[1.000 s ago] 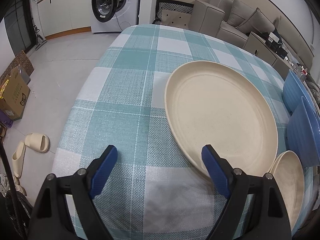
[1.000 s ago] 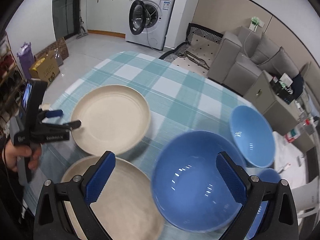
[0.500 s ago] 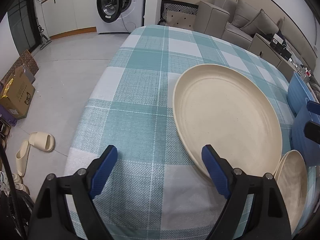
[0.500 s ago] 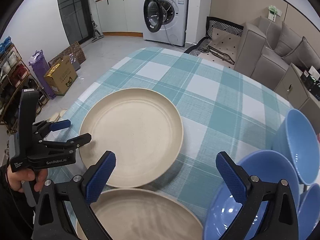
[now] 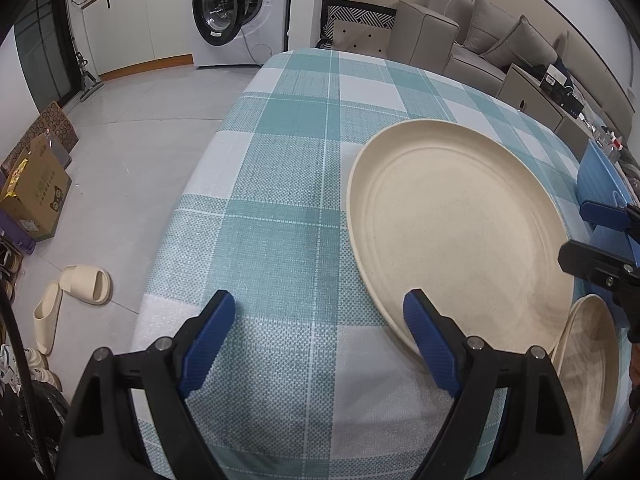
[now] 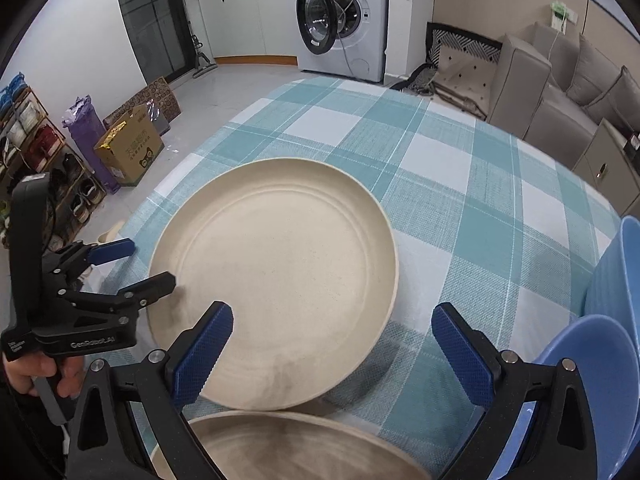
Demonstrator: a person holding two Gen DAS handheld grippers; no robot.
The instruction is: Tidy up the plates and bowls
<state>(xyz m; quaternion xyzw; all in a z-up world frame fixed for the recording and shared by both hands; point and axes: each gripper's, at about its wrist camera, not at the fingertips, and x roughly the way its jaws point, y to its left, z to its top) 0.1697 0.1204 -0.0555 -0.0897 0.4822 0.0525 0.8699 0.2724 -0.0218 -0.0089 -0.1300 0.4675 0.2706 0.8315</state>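
While the near round cream plate (image 6: 288, 448) is cut off by the frame bottom and my right gripper (image 6: 332, 346), I only see its far rim. Blue plastic bowls (image 6: 592, 392) are clipped at the right edge; count unclear. Left gripper (image 5: 320, 332) is held in a hand (image 6: 44, 372) at the table's left edge, pitched down, jaws wide open, nothing between them; its right finger (image 5: 428, 340) overlaps the far cream round plate (image 6: 276, 280), contact unclear. Right gripper is tilted down over the gap between the plates, jaws open, empty. Both plates lie flat, face up, on the teal-and-white checked tablecloth (image 6: 460, 184), rims nearly touching. Round, so no long axis.
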